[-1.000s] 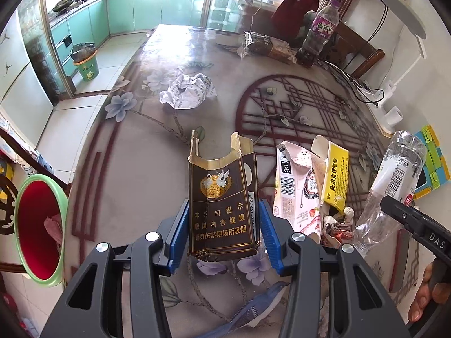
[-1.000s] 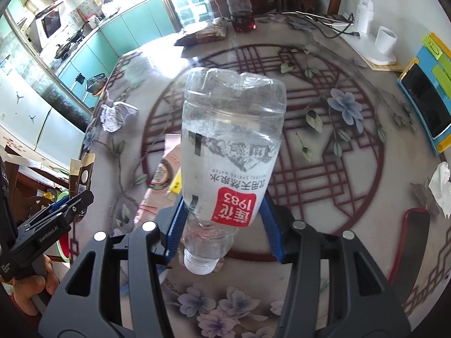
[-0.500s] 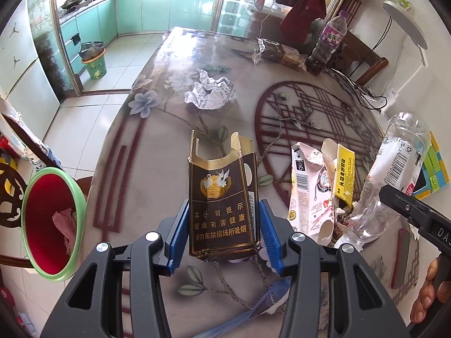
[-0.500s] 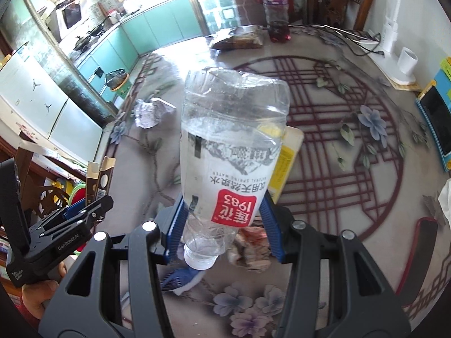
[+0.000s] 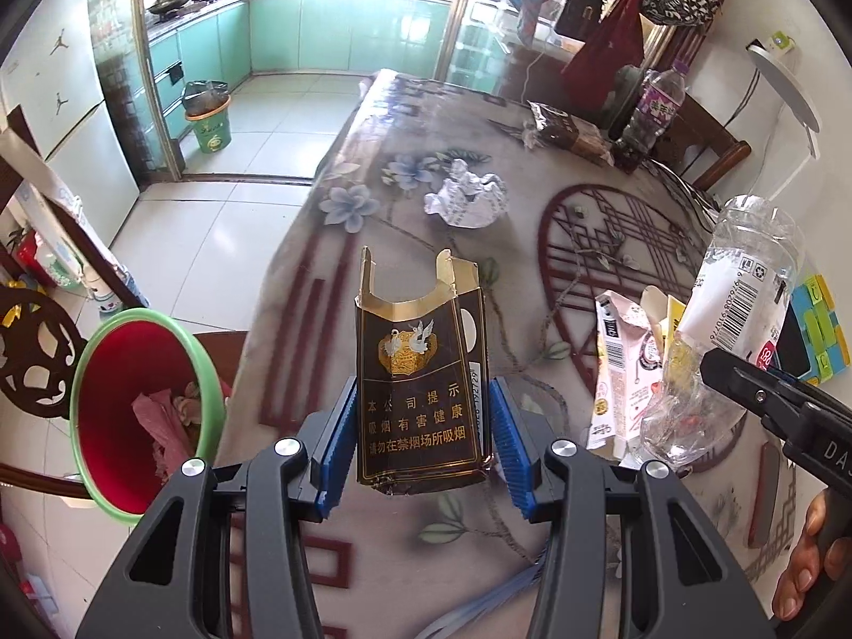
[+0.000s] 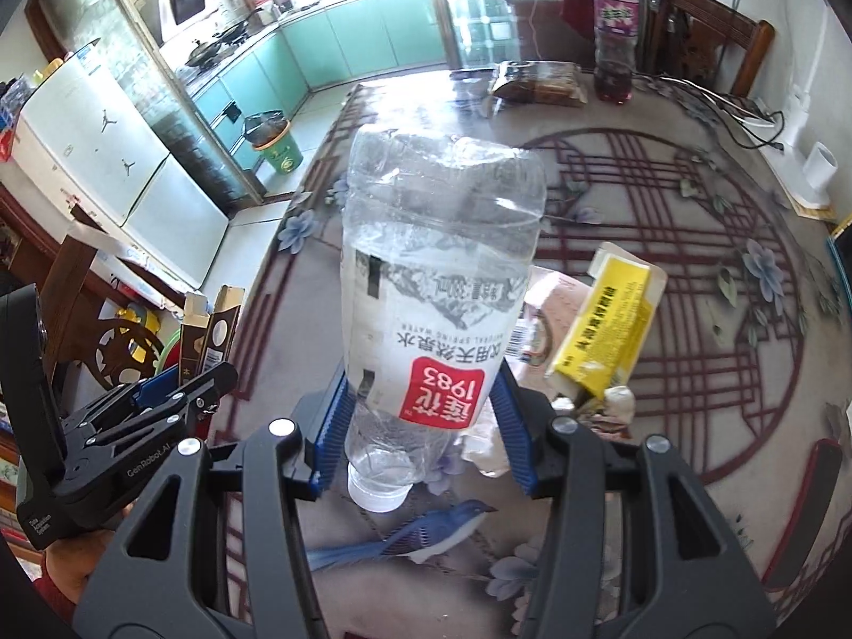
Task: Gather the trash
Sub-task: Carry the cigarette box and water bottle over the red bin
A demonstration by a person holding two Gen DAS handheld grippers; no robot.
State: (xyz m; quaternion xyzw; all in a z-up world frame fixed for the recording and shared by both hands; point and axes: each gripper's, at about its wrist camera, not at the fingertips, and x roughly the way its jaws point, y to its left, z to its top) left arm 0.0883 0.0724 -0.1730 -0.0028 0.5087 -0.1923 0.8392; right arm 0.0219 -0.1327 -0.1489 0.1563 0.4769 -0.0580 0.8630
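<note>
Glossy flower-patterned counter (image 5: 319,277) fills both views, a red bin with green rim (image 5: 205,383) at its lower-left edge. Left hand-held gripper (image 5: 420,434) clamps a torn-open, dark brown cardboard cigarette pack (image 5: 415,394) upright at frame centre. Right hand-held gripper (image 6: 420,426) pinches a crumpled clear plastic bottle (image 6: 436,287), cap downward, mid-frame.

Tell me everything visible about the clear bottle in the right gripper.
The bottle is clear, thin plastic, dented and apparently empty. A white label with grey mountain art, a barcode and a red patch reading 1983 wraps its middle. It is held upside down, white cap toward the camera, base up, raised above the table. The right gripper clamps its lower body between blue ribbed fingers. Nothing else touches it.
</note>
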